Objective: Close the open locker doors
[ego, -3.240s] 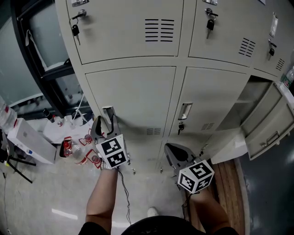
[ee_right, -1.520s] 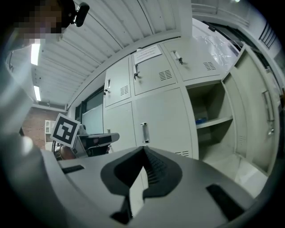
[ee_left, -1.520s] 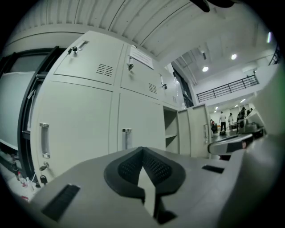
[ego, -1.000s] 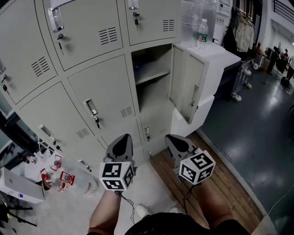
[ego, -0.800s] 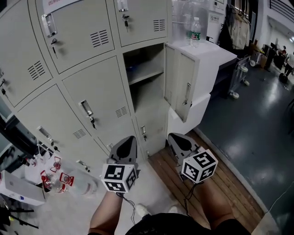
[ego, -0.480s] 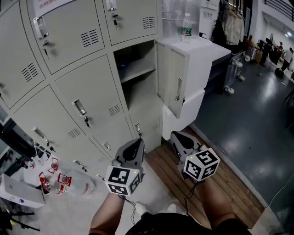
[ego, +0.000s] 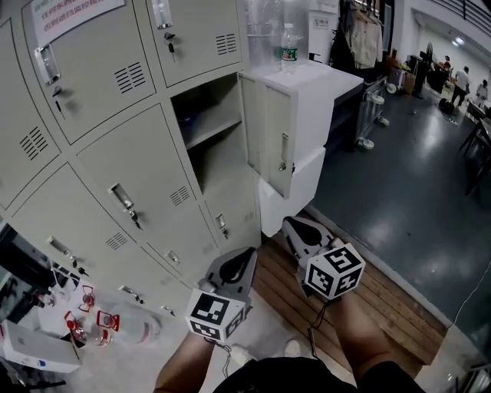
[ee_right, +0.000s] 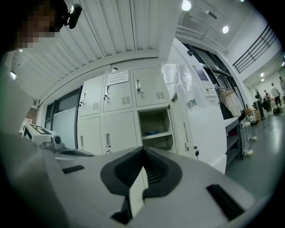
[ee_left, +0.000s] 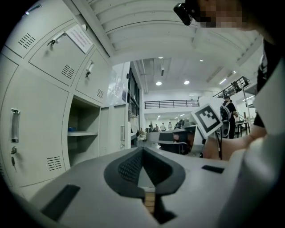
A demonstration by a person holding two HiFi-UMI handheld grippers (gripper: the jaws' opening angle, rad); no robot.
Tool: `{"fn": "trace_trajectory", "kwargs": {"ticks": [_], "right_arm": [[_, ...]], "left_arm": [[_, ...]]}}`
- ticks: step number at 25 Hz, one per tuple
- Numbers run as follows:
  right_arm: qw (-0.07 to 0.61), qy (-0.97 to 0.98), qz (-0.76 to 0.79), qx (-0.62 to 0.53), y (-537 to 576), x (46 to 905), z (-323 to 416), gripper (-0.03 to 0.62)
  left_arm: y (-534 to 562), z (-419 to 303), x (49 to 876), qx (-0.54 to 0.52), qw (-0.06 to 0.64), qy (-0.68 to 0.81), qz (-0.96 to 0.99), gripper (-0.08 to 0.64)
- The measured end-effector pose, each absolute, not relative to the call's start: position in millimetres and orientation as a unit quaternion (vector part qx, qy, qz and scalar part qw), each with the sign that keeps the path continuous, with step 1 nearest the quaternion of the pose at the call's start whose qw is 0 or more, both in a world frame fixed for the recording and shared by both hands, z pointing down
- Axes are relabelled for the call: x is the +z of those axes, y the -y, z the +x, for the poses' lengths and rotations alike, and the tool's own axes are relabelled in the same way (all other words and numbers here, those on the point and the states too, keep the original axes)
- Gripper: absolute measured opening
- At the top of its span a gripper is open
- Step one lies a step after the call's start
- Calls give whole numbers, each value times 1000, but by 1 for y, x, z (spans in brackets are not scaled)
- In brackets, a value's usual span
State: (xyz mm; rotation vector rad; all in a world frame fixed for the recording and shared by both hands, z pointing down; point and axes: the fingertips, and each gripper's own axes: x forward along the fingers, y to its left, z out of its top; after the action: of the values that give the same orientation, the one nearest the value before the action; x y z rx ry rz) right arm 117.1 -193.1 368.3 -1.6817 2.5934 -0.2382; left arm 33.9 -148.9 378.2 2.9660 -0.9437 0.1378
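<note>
Hanging open, the stiff, light locker door [ego: 265, 127] should swing if pushed near its handle [ego: 283, 153]; left claw [ego: 247, 254] and right claw [ego: 291, 225] are closed, empty.

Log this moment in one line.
left gripper: shut, empty | right gripper: shut, empty | locker door: open, neither gripper touching it | task: door not yet closed

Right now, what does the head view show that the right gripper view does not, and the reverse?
Only the head view shows the wooden floor strip and the plastic bottles on the floor by the lockers. Only the right gripper view shows the head-mounted camera against the ceiling. Both show the open locker with its shelf and its swung-out door.
</note>
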Motion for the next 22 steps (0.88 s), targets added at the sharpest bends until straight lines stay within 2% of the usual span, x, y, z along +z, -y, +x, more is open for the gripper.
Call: {"fn": "trace_trajectory", "kwargs": {"ticks": [22], "right_arm": [[22,-780,-621,-73,243,380,82,2]], "left_arm": [[179,-19,386,28,39,211,976,5]]}}
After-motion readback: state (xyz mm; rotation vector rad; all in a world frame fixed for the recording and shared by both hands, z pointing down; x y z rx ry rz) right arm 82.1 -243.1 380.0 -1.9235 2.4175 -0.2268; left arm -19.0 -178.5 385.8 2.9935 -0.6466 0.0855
